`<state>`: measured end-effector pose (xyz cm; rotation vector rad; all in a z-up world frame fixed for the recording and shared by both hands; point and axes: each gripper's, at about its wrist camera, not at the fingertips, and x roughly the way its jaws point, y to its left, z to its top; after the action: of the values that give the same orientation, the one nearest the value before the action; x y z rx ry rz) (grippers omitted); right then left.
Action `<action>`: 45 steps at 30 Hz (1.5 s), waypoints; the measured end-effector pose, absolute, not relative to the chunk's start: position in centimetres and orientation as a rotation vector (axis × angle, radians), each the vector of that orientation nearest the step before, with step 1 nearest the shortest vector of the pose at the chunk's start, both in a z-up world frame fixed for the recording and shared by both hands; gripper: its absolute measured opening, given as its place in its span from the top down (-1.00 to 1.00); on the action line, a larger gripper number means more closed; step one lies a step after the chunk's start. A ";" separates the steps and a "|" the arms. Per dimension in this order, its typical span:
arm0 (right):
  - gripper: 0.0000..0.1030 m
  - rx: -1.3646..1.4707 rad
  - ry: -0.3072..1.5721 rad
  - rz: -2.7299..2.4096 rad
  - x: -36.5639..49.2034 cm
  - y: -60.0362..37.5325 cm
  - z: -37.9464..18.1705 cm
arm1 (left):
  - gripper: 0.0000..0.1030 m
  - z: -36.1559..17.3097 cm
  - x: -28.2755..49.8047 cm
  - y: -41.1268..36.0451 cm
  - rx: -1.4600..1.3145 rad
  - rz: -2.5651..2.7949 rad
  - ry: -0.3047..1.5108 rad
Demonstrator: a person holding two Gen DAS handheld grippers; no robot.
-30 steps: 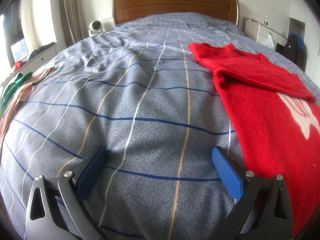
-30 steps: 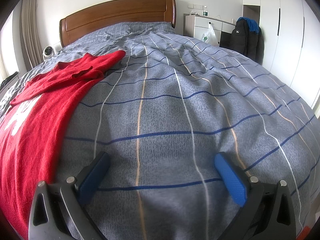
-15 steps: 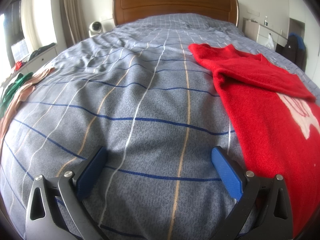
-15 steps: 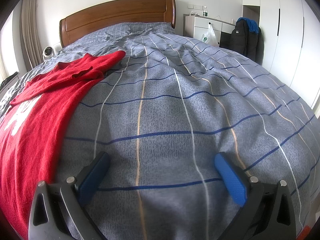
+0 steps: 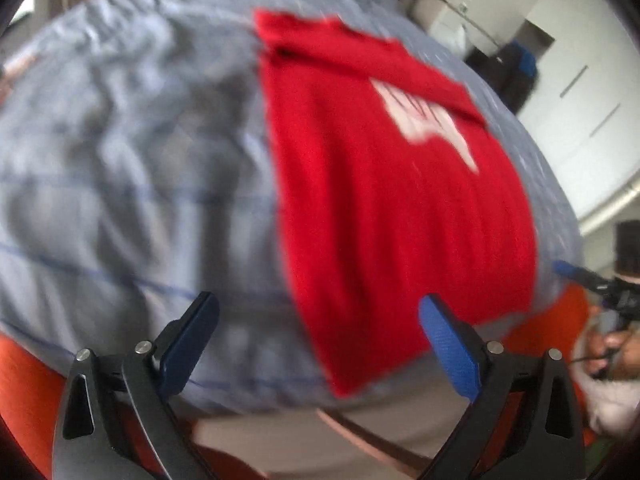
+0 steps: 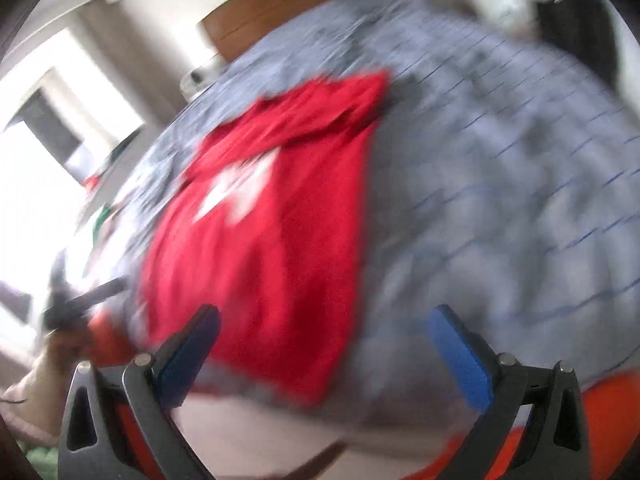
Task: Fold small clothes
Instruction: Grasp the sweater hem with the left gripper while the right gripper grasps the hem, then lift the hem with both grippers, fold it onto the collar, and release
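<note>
A red sweater (image 5: 384, 184) with a white motif lies flat on the grey checked bedspread (image 5: 132, 152), one sleeve folded across its chest. Both views are blurred by motion. My left gripper (image 5: 316, 340) is open and empty, held above the bed's near edge just short of the sweater's hem. My right gripper (image 6: 324, 356) is open and empty too, near the hem of the red sweater (image 6: 264, 216) from the other side. The right gripper (image 5: 592, 280) and the hand holding it show at the right edge of the left wrist view.
A wooden headboard (image 6: 304, 12) stands at the far end of the bed. An orange bed base (image 6: 552, 432) shows under the bedspread's near edge. White wardrobes (image 5: 580, 92) and a dark jacket (image 6: 572, 20) stand on the right. A bright window (image 6: 36, 160) is on the left.
Both grippers have pulled back from the bedspread and swung inward toward the sweater; the bed's near edge and orange base now show. Both stay open and empty.
</note>
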<state>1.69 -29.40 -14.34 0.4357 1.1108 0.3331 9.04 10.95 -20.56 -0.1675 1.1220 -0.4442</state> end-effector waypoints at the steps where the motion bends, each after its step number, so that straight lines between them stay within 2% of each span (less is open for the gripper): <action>1: -0.99 0.425 1.134 0.345 1.8 -28.6 -15.3 | -0.92 -21.1 9.0 10.5 -0.173 -0.453 1.140; 3: -0.91 0.405 1.179 0.316 2.7 -28.0 -17.1 | -0.65 -22.1 8.9 9.6 -0.152 -0.433 1.174; 5: -0.76 0.460 1.233 0.331 4.0 -27.9 -18.7 | -0.54 -22.5 8.9 9.1 -0.125 -0.434 1.194; 6: -0.65 0.475 1.248 0.346 4.3 -27.8 -19.1 | -0.40 -22.4 8.9 9.1 -0.119 -0.439 1.197; 7: -0.44 0.480 1.262 0.372 4.7 -27.5 -19.3 | -0.25 -22.5 9.1 9.1 -0.123 -0.450 1.206; 8: -0.27 0.471 1.277 0.402 5.0 -27.1 -19.4 | 0.25 -22.6 9.2 9.2 -0.133 -0.460 1.219; 9: 0.35 0.453 1.286 0.410 5.1 -26.7 -19.4 | 0.92 -22.9 9.5 9.3 -0.152 -0.469 1.238; 10: 0.88 0.435 1.295 0.399 5.4 -26.7 -19.6 | 0.88 -23.2 9.6 9.6 -0.185 -0.478 1.253; 11: 0.90 0.442 1.292 0.387 5.6 -26.9 -19.6 | 0.90 -23.2 9.8 9.9 -0.212 -0.478 1.251; 21: 0.92 0.247 1.218 0.386 3.7 -27.4 -13.6 | 0.94 -18.6 6.6 12.7 -0.183 -0.539 1.142; 33: 0.93 0.312 1.194 0.369 -1.9 -27.5 -12.9 | 0.94 -19.0 3.1 12.9 -0.236 -0.530 1.141; 39: 0.93 0.447 1.118 0.380 0.1 -29.1 -12.1 | 0.94 -15.9 7.8 13.1 -0.300 -0.559 1.072; 45: 0.93 0.479 0.927 0.384 10.0 -31.7 -8.8 | 0.93 -10.4 19.5 10.5 -0.307 -0.568 0.934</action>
<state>10.03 -31.68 -8.76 0.4787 0.9270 0.3835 19.49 10.46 -10.36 -0.3074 0.9335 -0.5677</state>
